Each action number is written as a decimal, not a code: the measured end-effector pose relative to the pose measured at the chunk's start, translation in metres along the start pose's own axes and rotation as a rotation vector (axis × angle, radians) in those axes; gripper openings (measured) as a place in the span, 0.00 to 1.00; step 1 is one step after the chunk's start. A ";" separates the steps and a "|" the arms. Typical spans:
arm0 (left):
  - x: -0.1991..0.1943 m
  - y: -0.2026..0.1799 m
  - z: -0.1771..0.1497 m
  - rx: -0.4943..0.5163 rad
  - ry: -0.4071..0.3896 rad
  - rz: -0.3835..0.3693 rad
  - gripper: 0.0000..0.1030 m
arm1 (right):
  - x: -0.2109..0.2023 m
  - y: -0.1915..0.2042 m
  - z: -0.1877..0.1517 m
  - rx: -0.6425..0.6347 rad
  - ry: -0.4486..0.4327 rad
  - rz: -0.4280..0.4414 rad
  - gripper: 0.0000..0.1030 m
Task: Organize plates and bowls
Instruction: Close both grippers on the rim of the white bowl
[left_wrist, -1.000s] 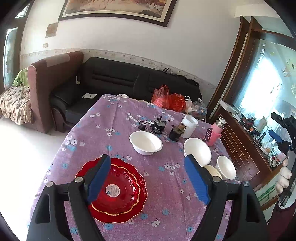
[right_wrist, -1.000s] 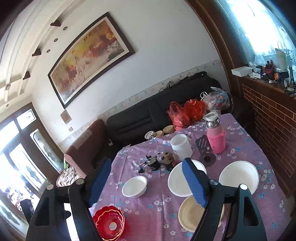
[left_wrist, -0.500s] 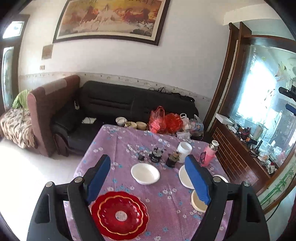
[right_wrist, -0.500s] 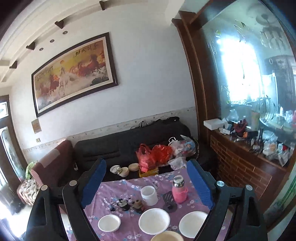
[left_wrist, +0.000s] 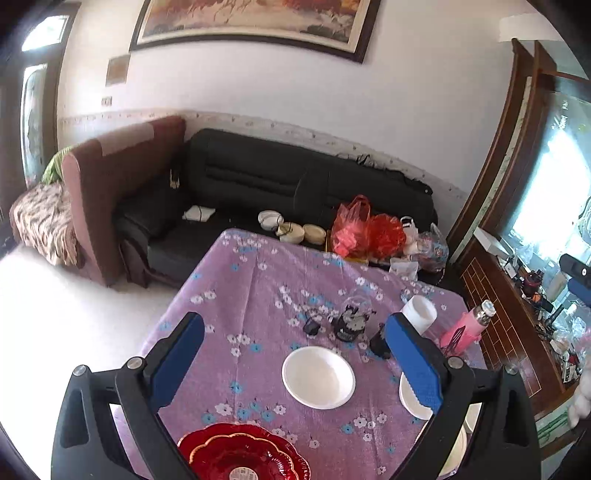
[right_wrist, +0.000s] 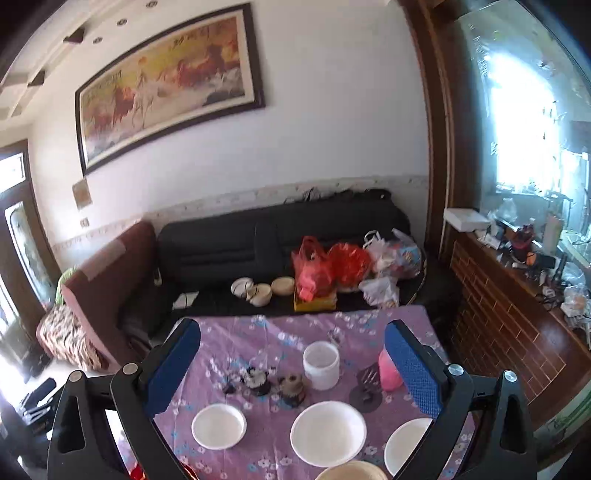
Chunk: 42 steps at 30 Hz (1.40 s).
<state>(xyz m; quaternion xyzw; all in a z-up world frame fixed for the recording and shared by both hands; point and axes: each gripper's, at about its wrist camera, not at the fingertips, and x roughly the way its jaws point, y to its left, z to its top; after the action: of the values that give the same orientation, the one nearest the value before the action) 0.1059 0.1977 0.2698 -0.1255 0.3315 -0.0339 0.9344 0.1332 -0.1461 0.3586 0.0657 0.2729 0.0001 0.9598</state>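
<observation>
A purple flowered table (left_wrist: 258, 295) holds the dishes. In the left wrist view a red scalloped plate (left_wrist: 240, 454) lies at the near edge and a white bowl (left_wrist: 318, 376) sits mid-table; another white bowl (left_wrist: 410, 397) is partly hidden by the right finger. My left gripper (left_wrist: 295, 362) is open and empty, above the table. In the right wrist view three white bowls (right_wrist: 218, 425) (right_wrist: 328, 432) (right_wrist: 404, 443) stand in a row, with a cream plate (right_wrist: 347, 472) at the bottom edge. My right gripper (right_wrist: 293, 365) is open and empty, high above them.
A white cup (right_wrist: 320, 363), a pink bottle (right_wrist: 388, 371), small dark ornaments (right_wrist: 273, 382) and a black slotted tool (right_wrist: 367, 387) stand at the table's far part. A black sofa (right_wrist: 277, 243) with red bags (right_wrist: 325, 269) is behind. A brick counter (right_wrist: 517, 332) runs along the right.
Both grippers tilted up and pulled back from the table, then tipped down again. The dishes have not moved. Both stay open and empty.
</observation>
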 end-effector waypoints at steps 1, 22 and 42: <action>0.023 0.005 -0.008 -0.018 0.044 -0.001 0.96 | 0.025 0.006 -0.014 0.002 0.041 0.030 0.94; 0.247 0.027 -0.080 -0.124 0.498 0.027 0.66 | 0.287 0.054 -0.197 0.080 0.553 0.184 0.58; 0.273 0.026 -0.109 -0.148 0.609 -0.034 0.14 | 0.310 0.068 -0.236 0.094 0.616 0.175 0.12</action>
<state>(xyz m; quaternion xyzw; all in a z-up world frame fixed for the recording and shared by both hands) 0.2491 0.1594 0.0152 -0.1825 0.5956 -0.0614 0.7798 0.2756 -0.0377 0.0057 0.1299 0.5436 0.0900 0.8243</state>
